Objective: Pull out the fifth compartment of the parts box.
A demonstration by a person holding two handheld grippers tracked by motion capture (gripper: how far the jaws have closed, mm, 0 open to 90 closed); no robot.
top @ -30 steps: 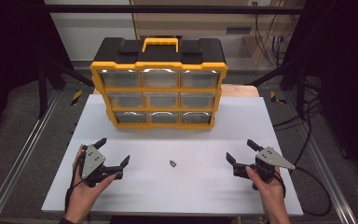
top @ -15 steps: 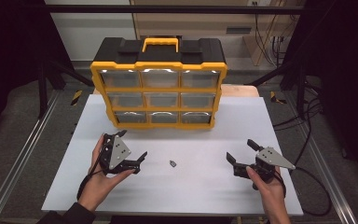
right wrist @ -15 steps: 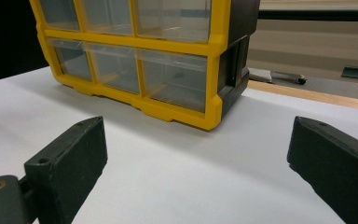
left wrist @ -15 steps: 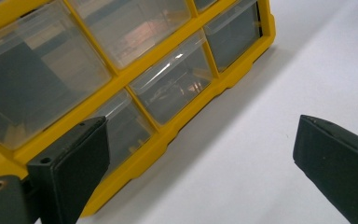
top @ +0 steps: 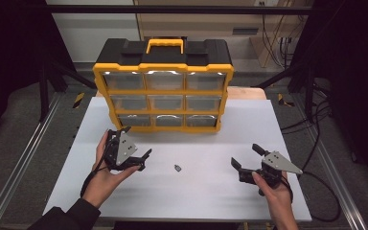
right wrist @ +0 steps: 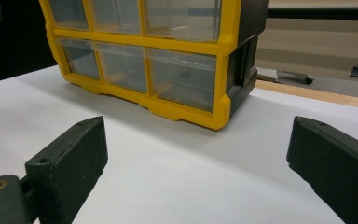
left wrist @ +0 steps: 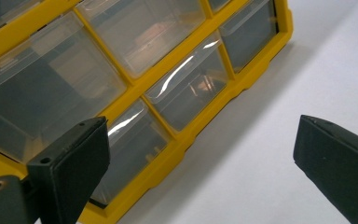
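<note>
High view step: left claw point(top: 135, 143), jaws wide, nears organizer point(top: 163, 91) low-left drawer point(top: 134, 120).
Right claw point(top: 249, 155): wide, idle.
Next: likely grip drawer front.

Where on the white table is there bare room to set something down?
Free: the wide strip between the small dark part and the right gripper, and the table's near edge. Crowded: the left gripper sits close before the yellow drawer cabinet.
</note>
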